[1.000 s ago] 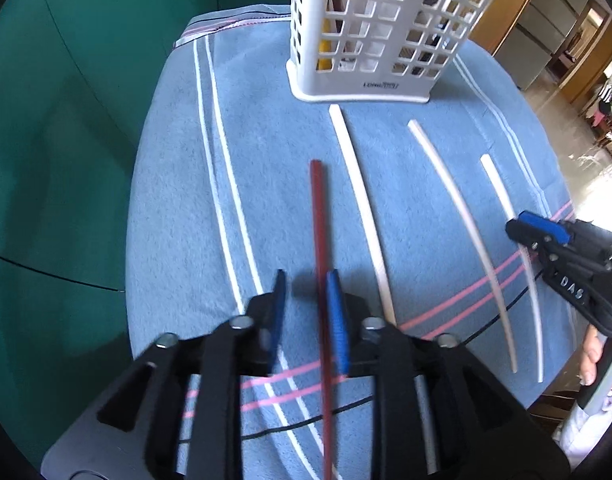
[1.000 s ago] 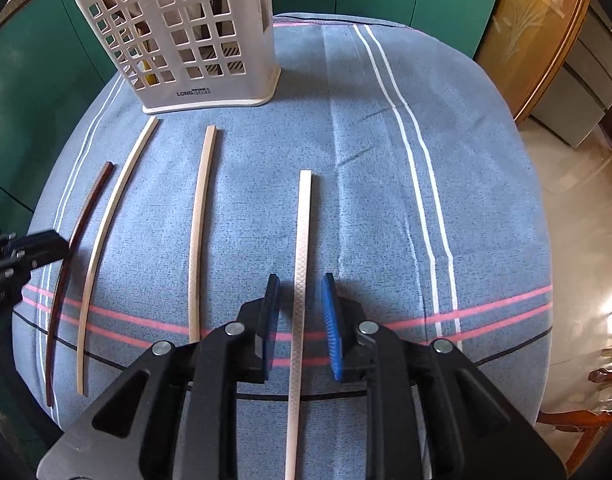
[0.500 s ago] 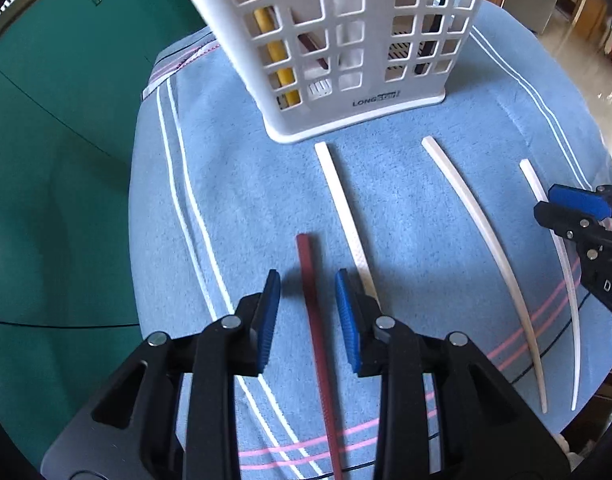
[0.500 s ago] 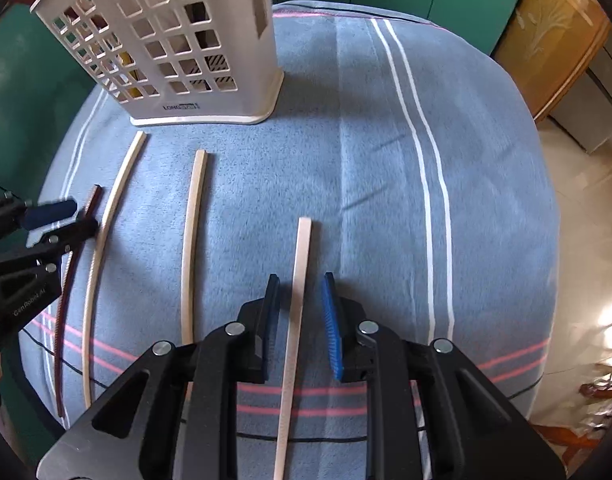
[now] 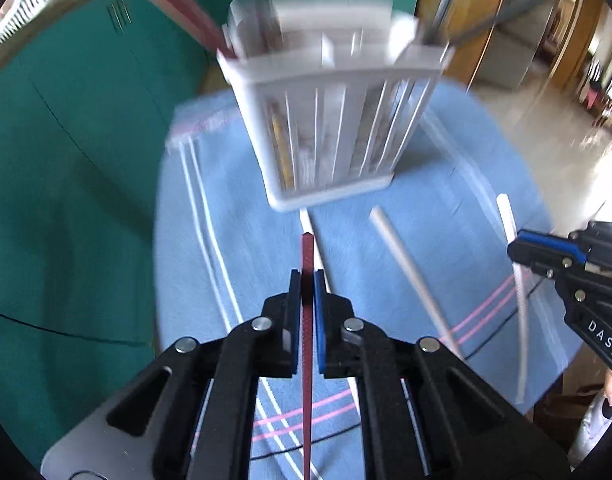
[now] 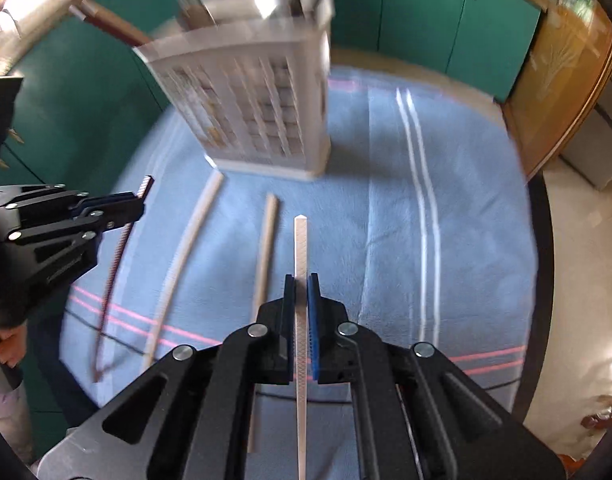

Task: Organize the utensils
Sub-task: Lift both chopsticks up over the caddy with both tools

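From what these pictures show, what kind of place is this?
Probably a home dining or kitchen area: a table under a blue striped cloth, a white utensil basket on it, green cabinet doors behind, and a tiled floor leading to other rooms.

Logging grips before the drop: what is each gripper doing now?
Left gripper: shut on the dark red flat chopstick.
Right gripper: shut on the white textured flat chopstick.

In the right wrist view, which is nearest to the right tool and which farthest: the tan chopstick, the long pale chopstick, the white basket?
From the right tool:
1. Tan chopstick, just left of it on the cloth.
2. Long pale chopstick, further left.
3. White basket, upright at the far end, up and left.
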Motion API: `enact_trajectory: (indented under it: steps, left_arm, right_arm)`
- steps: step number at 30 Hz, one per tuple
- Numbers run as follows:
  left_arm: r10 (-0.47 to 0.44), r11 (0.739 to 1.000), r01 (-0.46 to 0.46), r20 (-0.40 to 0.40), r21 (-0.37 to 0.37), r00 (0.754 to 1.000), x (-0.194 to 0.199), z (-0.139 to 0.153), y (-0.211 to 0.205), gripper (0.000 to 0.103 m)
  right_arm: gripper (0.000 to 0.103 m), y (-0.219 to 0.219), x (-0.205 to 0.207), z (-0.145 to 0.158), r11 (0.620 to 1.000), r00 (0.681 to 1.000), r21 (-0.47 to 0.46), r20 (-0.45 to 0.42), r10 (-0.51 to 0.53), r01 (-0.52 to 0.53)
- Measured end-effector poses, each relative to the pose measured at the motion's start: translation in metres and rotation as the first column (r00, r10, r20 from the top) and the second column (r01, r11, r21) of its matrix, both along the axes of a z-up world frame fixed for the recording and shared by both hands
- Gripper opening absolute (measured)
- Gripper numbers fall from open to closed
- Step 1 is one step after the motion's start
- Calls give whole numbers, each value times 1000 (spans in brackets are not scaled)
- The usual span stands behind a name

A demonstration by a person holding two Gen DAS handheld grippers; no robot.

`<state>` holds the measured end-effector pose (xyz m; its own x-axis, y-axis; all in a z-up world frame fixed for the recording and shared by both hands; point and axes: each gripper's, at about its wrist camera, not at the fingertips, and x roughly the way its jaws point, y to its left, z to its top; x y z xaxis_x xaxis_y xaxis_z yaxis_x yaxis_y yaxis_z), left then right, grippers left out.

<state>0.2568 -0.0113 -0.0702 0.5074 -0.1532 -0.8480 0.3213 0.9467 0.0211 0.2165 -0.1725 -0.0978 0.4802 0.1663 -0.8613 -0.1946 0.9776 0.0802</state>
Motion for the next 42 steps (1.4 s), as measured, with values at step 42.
enact_trajectory:
  steps: [42]
  left_arm:
    - [191,977,-125,446,-174,875,59,149,5,6]
  right_arm:
    - [6,29,94,167,995,908,98,414,-62,23]
